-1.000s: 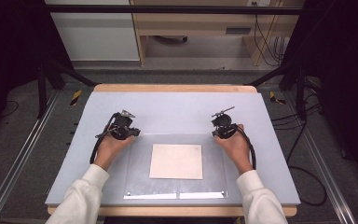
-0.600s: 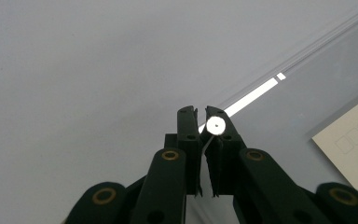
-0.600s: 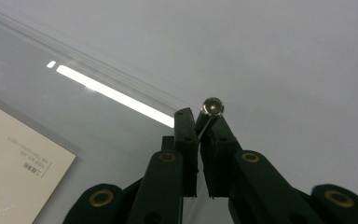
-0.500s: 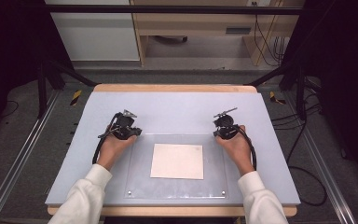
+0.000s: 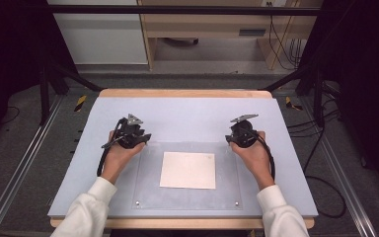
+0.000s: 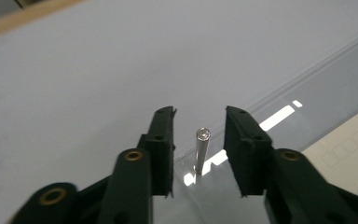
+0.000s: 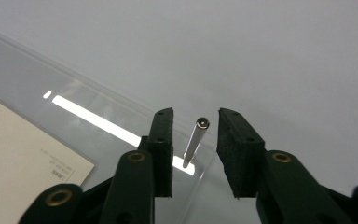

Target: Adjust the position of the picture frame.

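Left gripper (image 6: 199,149) spread around metal pin (image 6: 201,149), right gripper (image 7: 195,147) likewise, pins perhaps lost from high view

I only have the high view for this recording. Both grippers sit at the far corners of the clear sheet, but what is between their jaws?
Observer: In the left gripper view, the left gripper has a thin upright metal pin between its jaws, which stand apart from it.
Operator: And the right one?
Observer: Likewise: the right gripper straddles its own corner pin without touching it.
Operator: Is the paper blank?
Observer: No, the right gripper view shows small print near a corner of the paper sheet, too small to read.
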`<action>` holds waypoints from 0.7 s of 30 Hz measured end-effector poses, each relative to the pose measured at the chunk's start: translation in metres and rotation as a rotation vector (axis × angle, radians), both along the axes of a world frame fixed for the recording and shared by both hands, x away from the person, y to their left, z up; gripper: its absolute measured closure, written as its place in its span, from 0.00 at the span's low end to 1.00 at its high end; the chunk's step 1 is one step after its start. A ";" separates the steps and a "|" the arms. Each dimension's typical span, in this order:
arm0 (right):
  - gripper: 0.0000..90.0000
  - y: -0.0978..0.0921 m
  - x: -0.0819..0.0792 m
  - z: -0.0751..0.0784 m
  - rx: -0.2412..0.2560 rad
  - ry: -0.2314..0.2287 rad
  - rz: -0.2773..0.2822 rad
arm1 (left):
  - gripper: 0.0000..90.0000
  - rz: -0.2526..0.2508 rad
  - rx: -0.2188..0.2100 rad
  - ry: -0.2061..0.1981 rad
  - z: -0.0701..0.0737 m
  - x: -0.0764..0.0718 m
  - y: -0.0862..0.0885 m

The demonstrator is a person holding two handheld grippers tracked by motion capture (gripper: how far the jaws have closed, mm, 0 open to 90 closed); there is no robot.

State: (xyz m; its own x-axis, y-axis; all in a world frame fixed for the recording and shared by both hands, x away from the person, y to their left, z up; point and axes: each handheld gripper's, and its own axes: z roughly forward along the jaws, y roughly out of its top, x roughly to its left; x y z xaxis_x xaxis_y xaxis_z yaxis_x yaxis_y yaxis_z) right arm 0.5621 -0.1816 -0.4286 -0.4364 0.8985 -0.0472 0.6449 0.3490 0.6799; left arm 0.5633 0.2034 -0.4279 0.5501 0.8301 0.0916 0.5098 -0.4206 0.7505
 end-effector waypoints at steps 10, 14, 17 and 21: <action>0.52 -0.009 -0.018 0.004 0.040 -0.156 -0.014 | 0.20 0.044 -0.077 -0.031 0.002 -0.016 0.007; 0.47 -0.009 -0.022 0.003 0.061 -0.189 -0.022 | 0.13 0.020 -0.089 -0.054 -0.001 -0.021 0.006; 0.56 -0.008 -0.025 -0.001 0.058 -0.236 0.005 | 0.17 0.025 -0.076 -0.063 -0.004 -0.023 0.004; 0.58 -0.004 -0.026 -0.007 0.017 -0.255 0.015 | 0.23 0.044 -0.083 -0.089 -0.008 -0.028 0.004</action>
State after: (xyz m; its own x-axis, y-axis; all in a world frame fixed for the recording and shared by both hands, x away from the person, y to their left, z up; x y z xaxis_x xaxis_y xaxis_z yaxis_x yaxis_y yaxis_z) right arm 0.5357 -0.1859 -0.4355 -0.4252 0.8937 -0.1428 0.4464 0.3443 0.8259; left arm 0.5358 0.2069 -0.4361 0.5052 0.8602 0.0688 0.4562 -0.3339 0.8249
